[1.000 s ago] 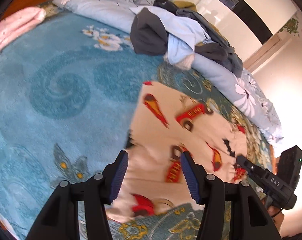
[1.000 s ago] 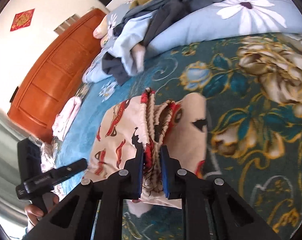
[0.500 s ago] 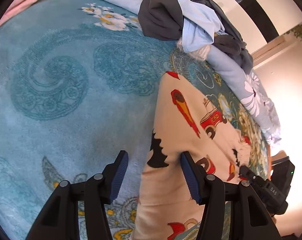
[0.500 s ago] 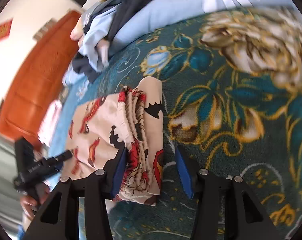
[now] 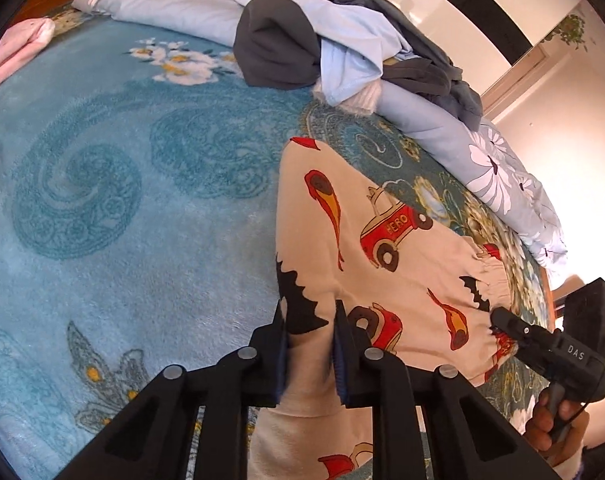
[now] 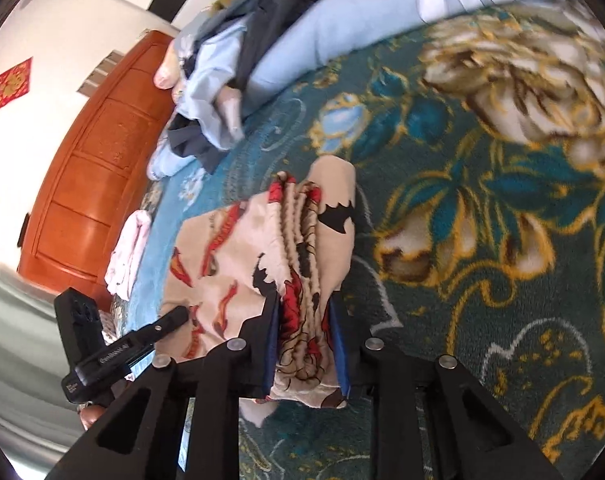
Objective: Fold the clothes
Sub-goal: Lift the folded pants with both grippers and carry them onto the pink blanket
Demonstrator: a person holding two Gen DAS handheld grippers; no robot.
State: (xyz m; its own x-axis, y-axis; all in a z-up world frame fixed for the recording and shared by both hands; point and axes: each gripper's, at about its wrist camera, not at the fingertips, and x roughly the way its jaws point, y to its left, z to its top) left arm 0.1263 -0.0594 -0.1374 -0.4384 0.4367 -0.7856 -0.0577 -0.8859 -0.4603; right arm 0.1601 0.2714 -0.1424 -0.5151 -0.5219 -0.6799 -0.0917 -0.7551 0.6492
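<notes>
Left gripper point(image 5: 310, 340) fingers pinch car-print pants point(image 5: 382, 248) at leg edge; right gripper point(image 6: 304, 338) fingers pinch bunched waistband; pants lie on bed blanket point(image 5: 102, 200).

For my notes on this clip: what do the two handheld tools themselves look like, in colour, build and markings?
Both are matte black with angular, cut-out arms and silver round fasteners. The left tool and the right tool each carry blue ribbed pads on the inner finger faces. Seen from the other side, the right tool's body shows white "DAS" lettering and a small green light. A bare hand grips its handle; no sleeve shows.
</notes>
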